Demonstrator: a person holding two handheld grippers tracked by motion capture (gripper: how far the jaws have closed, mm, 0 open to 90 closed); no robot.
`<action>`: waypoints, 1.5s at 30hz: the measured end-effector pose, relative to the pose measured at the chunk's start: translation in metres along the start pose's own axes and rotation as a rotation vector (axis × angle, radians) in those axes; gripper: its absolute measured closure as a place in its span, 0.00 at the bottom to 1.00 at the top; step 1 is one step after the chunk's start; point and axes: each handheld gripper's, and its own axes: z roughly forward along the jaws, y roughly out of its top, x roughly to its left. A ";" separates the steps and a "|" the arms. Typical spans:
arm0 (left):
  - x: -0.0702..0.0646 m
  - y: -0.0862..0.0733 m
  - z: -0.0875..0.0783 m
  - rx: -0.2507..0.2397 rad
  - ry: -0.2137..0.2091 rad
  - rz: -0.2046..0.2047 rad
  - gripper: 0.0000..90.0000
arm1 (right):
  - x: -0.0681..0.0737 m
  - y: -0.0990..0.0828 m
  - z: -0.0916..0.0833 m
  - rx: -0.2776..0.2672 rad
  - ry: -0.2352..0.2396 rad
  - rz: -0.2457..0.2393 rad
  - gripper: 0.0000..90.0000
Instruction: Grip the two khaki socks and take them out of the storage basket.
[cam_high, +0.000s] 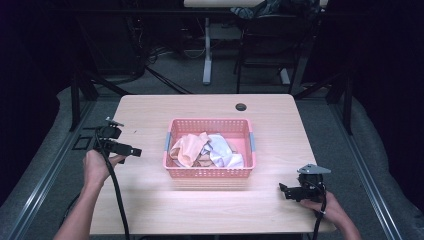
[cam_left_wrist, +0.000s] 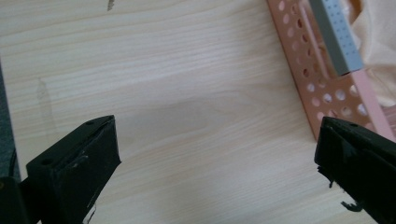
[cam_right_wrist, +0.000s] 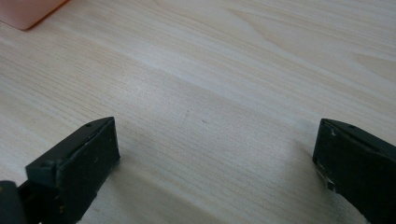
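1. The table has a pale wood-grain top with rounded corners and a dark round cable hole near its far edge.
2. Grey floor lies around the table, with metal rails running along both sides. Beyond the far edge stand a white table leg, black frame legs and loose cables; the rest of the room is dark.
3. A pink perforated basket sits at the middle of the table, with a grey handle on each short side. In the left gripper view its holed wall and one grey handle show at the upper right.
4. The cloths, peach and pale lilac-white, lie crumpled inside the basket.
5. The left gripper is held above the table, just left of the basket and pointing at it. Its jaws are spread wide with nothing between them; bare wood shows in the gap.
6. The right gripper is low over the table's near right corner, well apart from the basket, pointing left. Its jaws are also spread wide over bare wood, with a pink basket corner at the upper left.
7. No brand, label or writing can be read anywhere.
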 end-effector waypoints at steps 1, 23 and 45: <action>0.000 0.000 0.000 0.000 0.000 0.000 0.00 | 0.000 0.000 0.000 0.000 0.000 0.000 0.00; -0.057 0.041 0.010 -0.027 -0.075 0.120 0.00 | 0.000 0.001 0.001 0.001 -0.001 -0.006 0.00; -0.124 0.068 0.057 0.004 -0.140 0.235 0.00 | 0.000 0.001 0.000 0.004 0.002 -0.006 0.00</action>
